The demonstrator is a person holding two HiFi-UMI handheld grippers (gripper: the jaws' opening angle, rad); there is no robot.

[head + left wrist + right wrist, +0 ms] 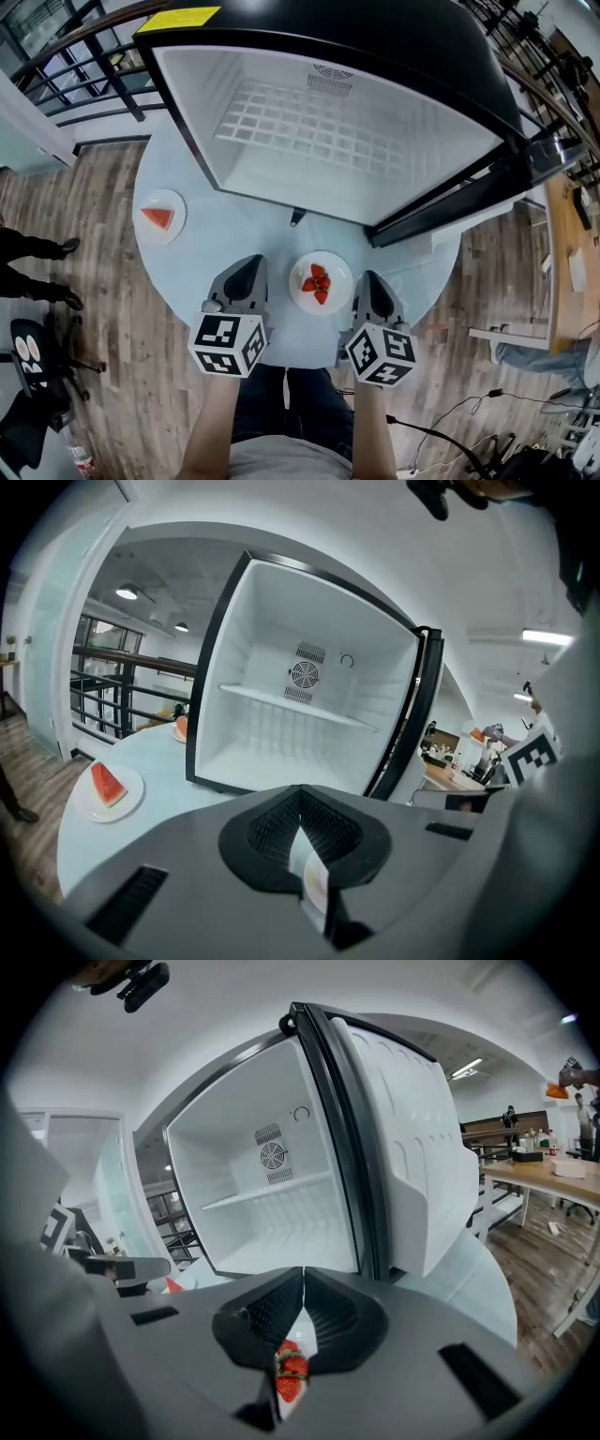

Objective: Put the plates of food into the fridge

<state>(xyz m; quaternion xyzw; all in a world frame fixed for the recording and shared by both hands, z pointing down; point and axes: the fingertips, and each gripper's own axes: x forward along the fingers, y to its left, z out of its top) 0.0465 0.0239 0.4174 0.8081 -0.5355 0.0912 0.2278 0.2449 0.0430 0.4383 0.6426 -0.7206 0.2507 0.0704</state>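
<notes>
Grey left gripper (251, 264) and right gripper (369, 279) flank white round strawberry plate (337, 272).
Both jaws closed, empty; black fridge (356, 141) open, far side.

Glossy black box-shaped fridge (450, 56), upper centre: interior white, white wire-grid shelf (309, 127).
Rectangular label (178, 19) on the fridge top, upper left: yellow.
Round table (202, 281): pale blue-white.
Round white plate at centre (300, 272): red strawberries (317, 281).
Round white plate at left (176, 202): orange-red watermelon wedge (157, 217).
Left gripper (251, 262) and right gripper (368, 279): matte grey shells, black mesh-textured pads (272, 832).
Marker cubes (228, 343), lower centre: black square patterns on white.
Plank floor (103, 281): grey-brown wood grain.
</notes>
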